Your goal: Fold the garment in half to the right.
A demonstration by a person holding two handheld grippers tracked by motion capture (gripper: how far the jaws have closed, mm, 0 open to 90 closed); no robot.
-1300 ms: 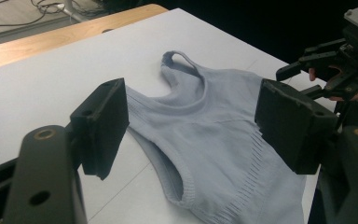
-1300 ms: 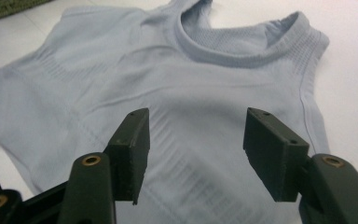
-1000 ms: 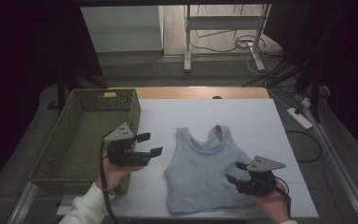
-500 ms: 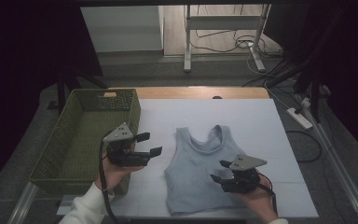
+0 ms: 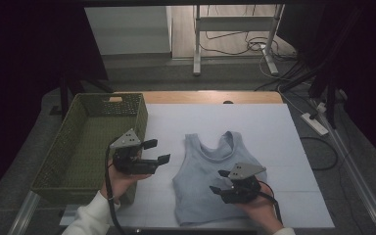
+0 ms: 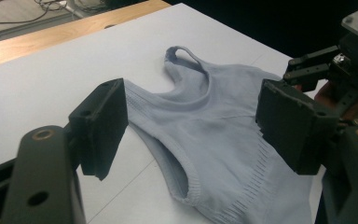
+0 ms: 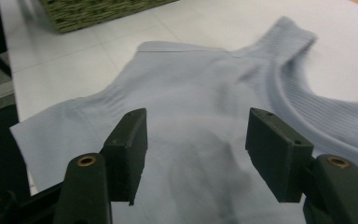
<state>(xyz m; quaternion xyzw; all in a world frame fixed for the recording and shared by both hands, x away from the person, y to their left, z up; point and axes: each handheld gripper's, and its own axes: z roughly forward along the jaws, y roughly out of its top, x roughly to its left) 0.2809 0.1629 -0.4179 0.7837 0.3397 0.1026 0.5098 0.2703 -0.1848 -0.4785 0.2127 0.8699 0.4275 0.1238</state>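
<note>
Right tool (image 5: 216, 182) slid left over the flat pale blue ribbed tank top (image 5: 210, 181) at lower centre, jaws apart, nothing gripped, left tool (image 5: 157, 151) open too, beside green woven basket (image 5: 73, 147)

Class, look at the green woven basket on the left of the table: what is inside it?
The basket looks empty: in the high view its woven floor and inner walls show bare. The near corner, behind the left gripper, is covered, so that part cannot be checked.
</note>
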